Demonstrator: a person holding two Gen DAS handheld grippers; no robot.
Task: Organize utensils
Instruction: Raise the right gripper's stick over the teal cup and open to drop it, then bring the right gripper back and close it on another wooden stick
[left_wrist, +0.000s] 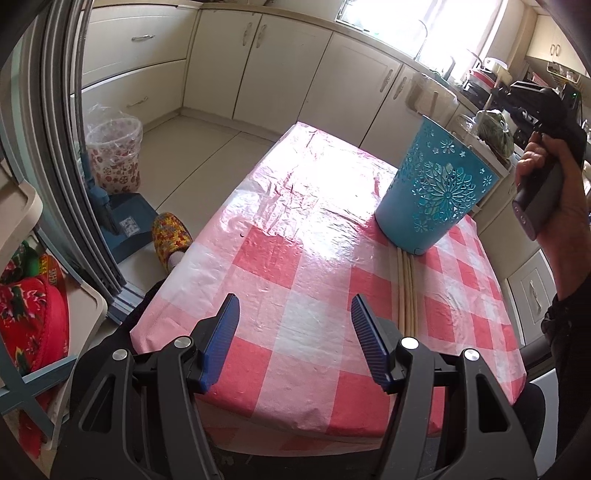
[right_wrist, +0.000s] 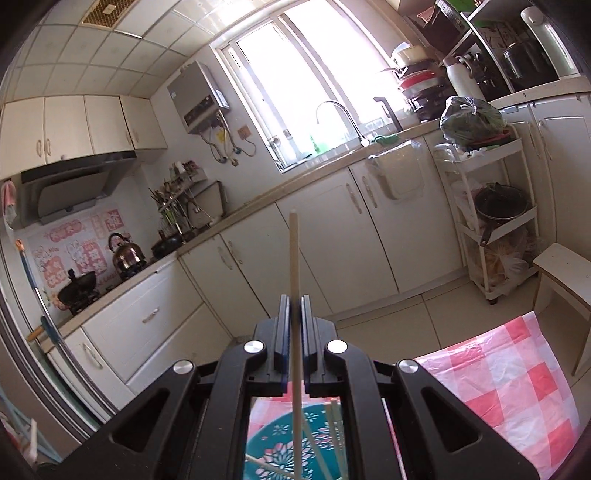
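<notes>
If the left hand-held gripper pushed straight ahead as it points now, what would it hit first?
Probably the checkered tablecloth: the open left hand-held gripper tilts down at bare cloth, left of the chopsticks. Depth is uncertain.

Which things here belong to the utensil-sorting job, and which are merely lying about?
Job:
- teal holder
- loose chopsticks on the table
- chopstick in the right gripper

Lying about:
- lined waste bin
- kettle
- bagged greens
</notes>
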